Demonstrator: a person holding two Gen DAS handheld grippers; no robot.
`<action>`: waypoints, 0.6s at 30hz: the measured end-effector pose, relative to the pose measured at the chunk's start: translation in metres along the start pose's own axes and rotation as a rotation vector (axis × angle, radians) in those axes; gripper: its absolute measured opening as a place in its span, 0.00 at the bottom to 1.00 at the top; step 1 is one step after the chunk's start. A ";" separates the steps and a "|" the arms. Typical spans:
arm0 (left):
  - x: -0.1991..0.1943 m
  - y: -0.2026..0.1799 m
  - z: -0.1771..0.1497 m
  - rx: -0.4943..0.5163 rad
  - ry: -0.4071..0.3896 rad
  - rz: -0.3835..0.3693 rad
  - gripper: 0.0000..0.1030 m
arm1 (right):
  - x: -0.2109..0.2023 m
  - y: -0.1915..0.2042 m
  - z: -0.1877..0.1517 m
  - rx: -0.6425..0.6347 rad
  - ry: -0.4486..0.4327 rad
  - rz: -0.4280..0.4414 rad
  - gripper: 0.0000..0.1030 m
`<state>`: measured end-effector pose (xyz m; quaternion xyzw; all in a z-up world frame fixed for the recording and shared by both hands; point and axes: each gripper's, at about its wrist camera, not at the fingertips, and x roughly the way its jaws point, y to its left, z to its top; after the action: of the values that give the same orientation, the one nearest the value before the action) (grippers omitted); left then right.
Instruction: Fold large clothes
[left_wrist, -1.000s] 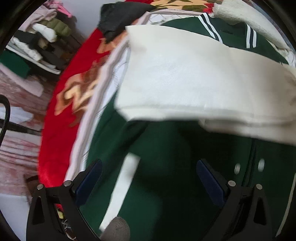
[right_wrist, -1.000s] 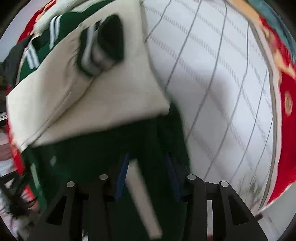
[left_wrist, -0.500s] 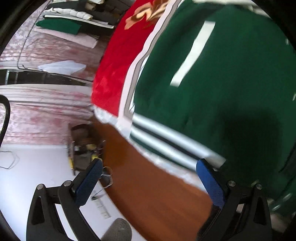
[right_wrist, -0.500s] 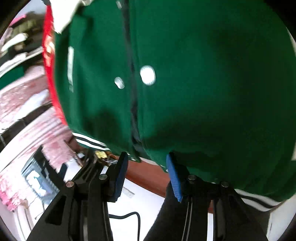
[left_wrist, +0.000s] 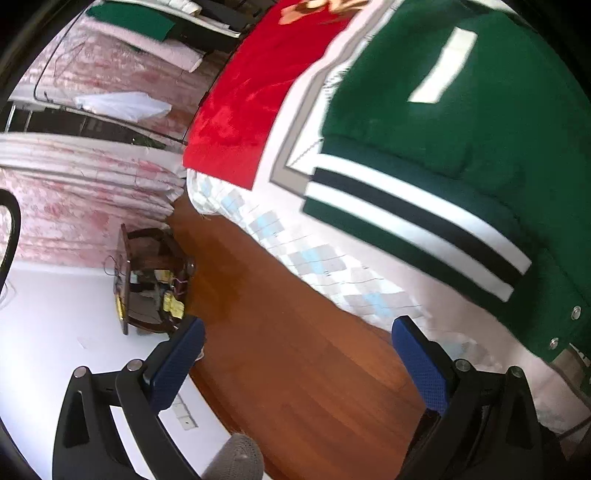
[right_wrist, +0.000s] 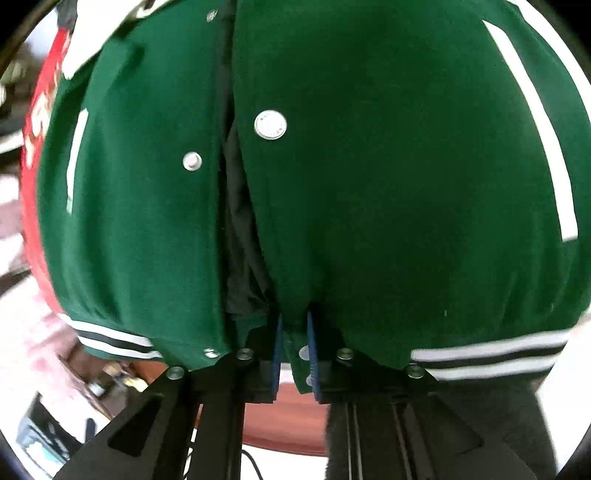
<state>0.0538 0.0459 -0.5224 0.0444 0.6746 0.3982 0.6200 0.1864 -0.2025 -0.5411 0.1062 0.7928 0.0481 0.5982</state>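
The bed (left_wrist: 280, 295), the largest thing here, has a brown wooden side board below a mattress with a pale blue and grey check cover. Over its top lies a red blanket (left_wrist: 255, 107) with a white and grey border, and on that the green jacket (right_wrist: 388, 184) is spread, front up, its hem reaching the edge of the bed. The jacket has white stripes on its pockets, a hem band (left_wrist: 413, 218) striped white and black, and round silver snaps (right_wrist: 270, 124) along a front opening that gapes a little and shows dark lining.

In the background of the left wrist view sits a pile of folded clothes (left_wrist: 155, 29) on a pink patterned floor, and a small dark wooden stool (left_wrist: 147, 280) stands near the corner of the bed.

The right gripper (right_wrist: 294, 350) has just been closing its jaws, and its blue pads (right_wrist: 311, 354) now pinch the jacket's hem right at the front opening, with a snap showing between them.

The left gripper (left_wrist: 295, 362) hangs over the wooden side of the bed, just beside the jacket's corner, its blue pads (left_wrist: 173, 365) spread wide with nothing between them
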 end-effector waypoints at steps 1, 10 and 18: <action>-0.002 0.002 0.000 -0.004 -0.005 -0.006 1.00 | -0.007 0.000 -0.004 0.005 -0.011 0.012 0.12; 0.007 0.021 -0.001 -0.031 -0.017 -0.072 1.00 | 0.004 0.050 -0.020 -0.119 0.008 0.049 0.14; -0.020 0.025 0.014 -0.052 -0.070 -0.157 1.00 | -0.035 -0.004 0.003 -0.116 0.094 0.336 0.45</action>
<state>0.0595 0.0588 -0.4908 -0.0107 0.6435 0.3640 0.6733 0.1981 -0.2145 -0.5096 0.2000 0.7870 0.1979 0.5490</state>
